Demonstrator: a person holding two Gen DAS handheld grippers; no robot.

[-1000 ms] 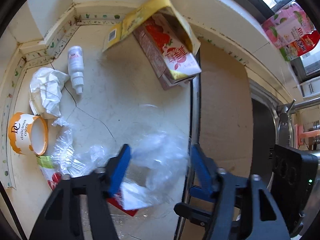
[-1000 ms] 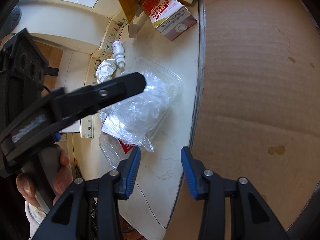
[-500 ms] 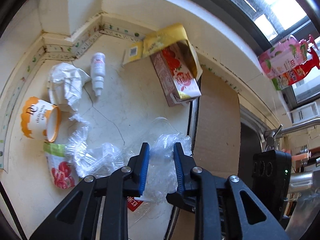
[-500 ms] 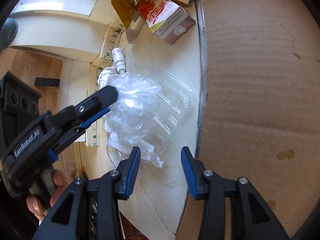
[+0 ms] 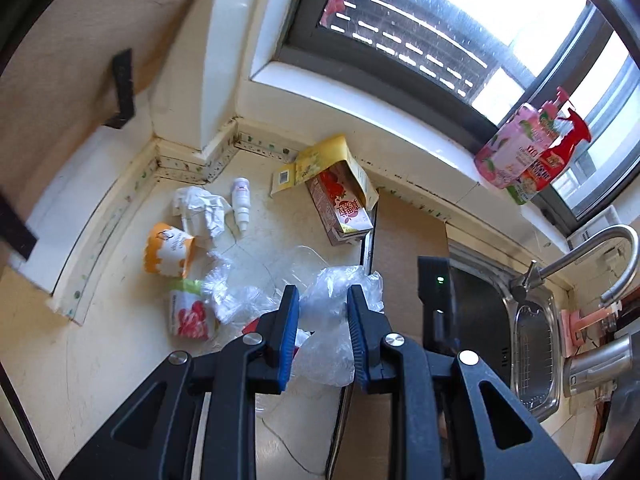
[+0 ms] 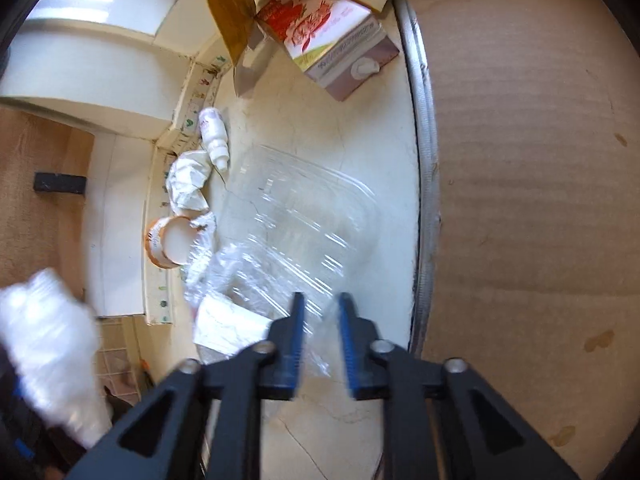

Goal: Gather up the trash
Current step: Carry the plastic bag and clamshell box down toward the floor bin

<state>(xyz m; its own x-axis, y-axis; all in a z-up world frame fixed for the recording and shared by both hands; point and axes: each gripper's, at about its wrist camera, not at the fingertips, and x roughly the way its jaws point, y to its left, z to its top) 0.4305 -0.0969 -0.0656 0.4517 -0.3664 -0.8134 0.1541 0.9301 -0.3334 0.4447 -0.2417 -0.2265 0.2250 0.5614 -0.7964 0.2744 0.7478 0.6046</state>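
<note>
My left gripper [image 5: 322, 300] is shut on a crumpled clear plastic bag [image 5: 332, 328] and holds it well above the cream counter [image 5: 132, 360]. That bag shows as a white blur [image 6: 44, 340] at the lower left of the right wrist view. My right gripper [image 6: 322, 304] is low over the counter, and its jaws are closing on the near rim of a clear plastic clamshell container [image 6: 304, 220]. A thin flap of that plastic sits between the pads. A folded white paper [image 6: 228, 328] lies under the container.
Toward the corner lie an orange paper cup [image 5: 168, 250], crumpled tissue [image 5: 198, 208], a small white bottle [image 5: 241, 204], a red juice carton [image 5: 344, 212] under a yellow box [image 5: 320, 160], and a snack wrapper [image 5: 188, 314]. To the right are a cardboard sheet [image 6: 520, 160] and the sink [image 5: 532, 348].
The left gripper shut on the plastic bag and carried it up and away from the counter. The right gripper came closer to the clear container and its jaws drew together.
</note>
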